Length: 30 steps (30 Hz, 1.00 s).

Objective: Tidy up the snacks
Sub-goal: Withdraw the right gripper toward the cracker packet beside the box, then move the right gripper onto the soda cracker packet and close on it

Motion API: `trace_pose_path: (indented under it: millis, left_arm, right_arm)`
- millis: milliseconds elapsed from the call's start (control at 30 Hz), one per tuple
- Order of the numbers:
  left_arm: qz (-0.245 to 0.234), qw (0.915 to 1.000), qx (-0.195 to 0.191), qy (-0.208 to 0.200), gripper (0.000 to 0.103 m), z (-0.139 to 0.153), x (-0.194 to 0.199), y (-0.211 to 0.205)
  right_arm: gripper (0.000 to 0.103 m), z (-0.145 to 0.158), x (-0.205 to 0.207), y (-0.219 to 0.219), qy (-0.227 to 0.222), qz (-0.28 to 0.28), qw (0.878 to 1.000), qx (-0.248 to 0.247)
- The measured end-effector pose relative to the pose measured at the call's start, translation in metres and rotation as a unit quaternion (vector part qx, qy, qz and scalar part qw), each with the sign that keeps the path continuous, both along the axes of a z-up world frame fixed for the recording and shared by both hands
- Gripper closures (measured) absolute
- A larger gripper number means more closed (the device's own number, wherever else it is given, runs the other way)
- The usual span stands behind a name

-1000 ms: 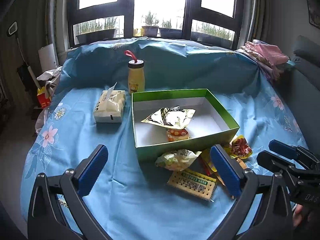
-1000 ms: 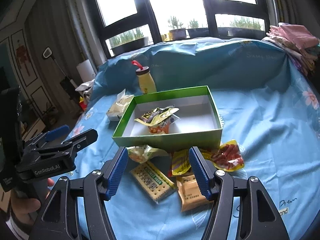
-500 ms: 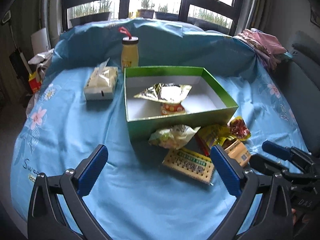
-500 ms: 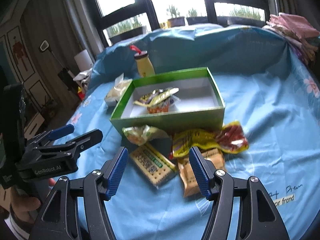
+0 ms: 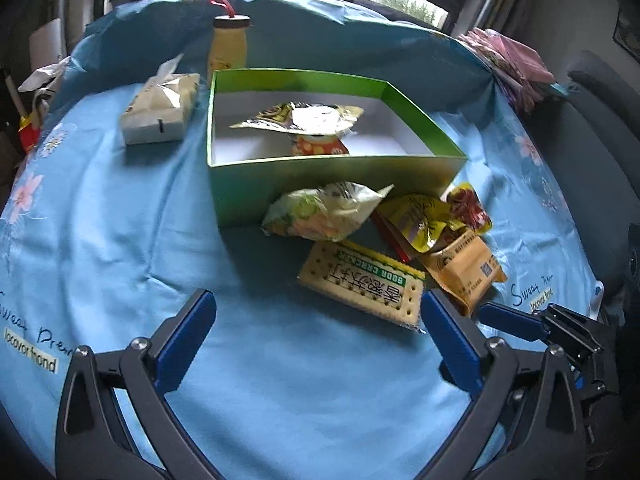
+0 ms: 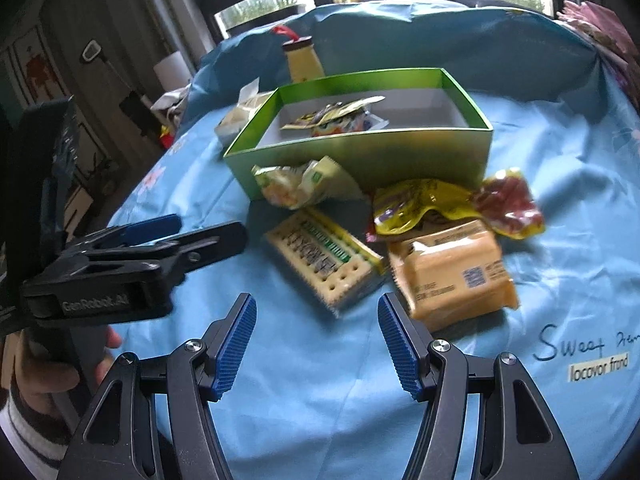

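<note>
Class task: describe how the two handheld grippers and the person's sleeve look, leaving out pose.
Each gripper, left gripper and right gripper, has black plastic arms with silver rivets and ribbed blue pads. The left one's side reads "GenRobot.AI" in white. The sleeve is grey with a white cuff stripe.

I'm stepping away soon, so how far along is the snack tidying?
Done: two packets lie in the green box. In hand: nothing; left gripper and right gripper are open and empty. Left: the cracker pack, orange packet and three more packets outside.
</note>
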<state>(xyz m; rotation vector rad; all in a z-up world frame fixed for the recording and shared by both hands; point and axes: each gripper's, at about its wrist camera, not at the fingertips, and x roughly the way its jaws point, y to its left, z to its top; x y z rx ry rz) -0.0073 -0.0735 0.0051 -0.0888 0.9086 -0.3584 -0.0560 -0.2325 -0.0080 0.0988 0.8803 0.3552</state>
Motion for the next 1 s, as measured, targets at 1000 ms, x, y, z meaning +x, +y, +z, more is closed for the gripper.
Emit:
trace_pose_path:
  millis: [1000]
  left_arm:
    - [-0.060,0.9981,-0.006,0.013,0.004,-0.032,0.028,-0.022]
  right_arm:
    - [0.039,-0.041,0.017,0.010,0.036,0.015,0.999,0.001]
